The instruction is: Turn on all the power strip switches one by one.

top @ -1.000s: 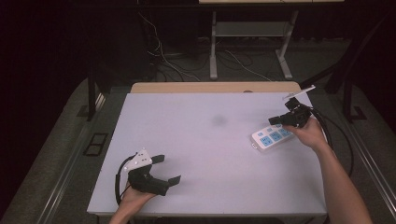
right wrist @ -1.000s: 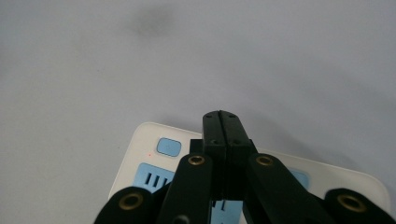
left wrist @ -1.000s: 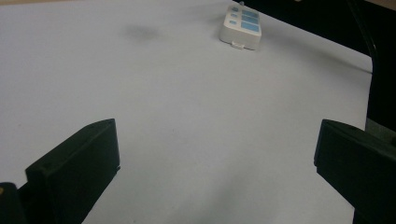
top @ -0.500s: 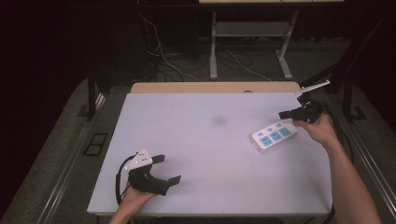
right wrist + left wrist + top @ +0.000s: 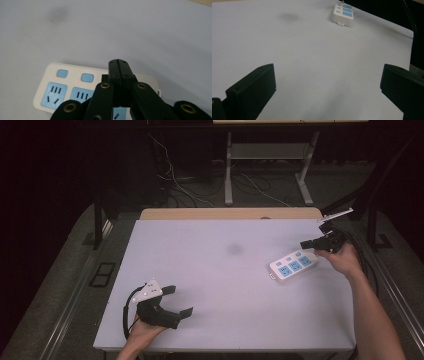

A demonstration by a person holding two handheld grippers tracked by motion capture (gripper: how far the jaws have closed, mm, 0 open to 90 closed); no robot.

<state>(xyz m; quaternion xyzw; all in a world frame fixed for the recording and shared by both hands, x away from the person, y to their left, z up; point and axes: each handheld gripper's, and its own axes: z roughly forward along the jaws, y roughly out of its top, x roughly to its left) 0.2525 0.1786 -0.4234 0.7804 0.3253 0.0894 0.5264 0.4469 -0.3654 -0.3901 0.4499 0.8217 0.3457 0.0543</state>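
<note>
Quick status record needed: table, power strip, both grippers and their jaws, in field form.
surface: pale grey-white tabletop, faint dark smudge near its middle
item: white plastic power strip with blue sockets, lying flat near the right edge
right gripper: jaws shut, empty, tips at the strip's far end; contact unclear
left gripper: jaws open, empty, low over the table's near left part
strip switches: two blue buttons above the sockets

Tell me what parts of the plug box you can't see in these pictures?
- Power strip, right gripper view: its near end sits behind the shut right claw and is cut off by the bottom edge.
- High view: its sockets are too small to count holes.
- Left gripper view: its far end is cut by the top edge.
</note>
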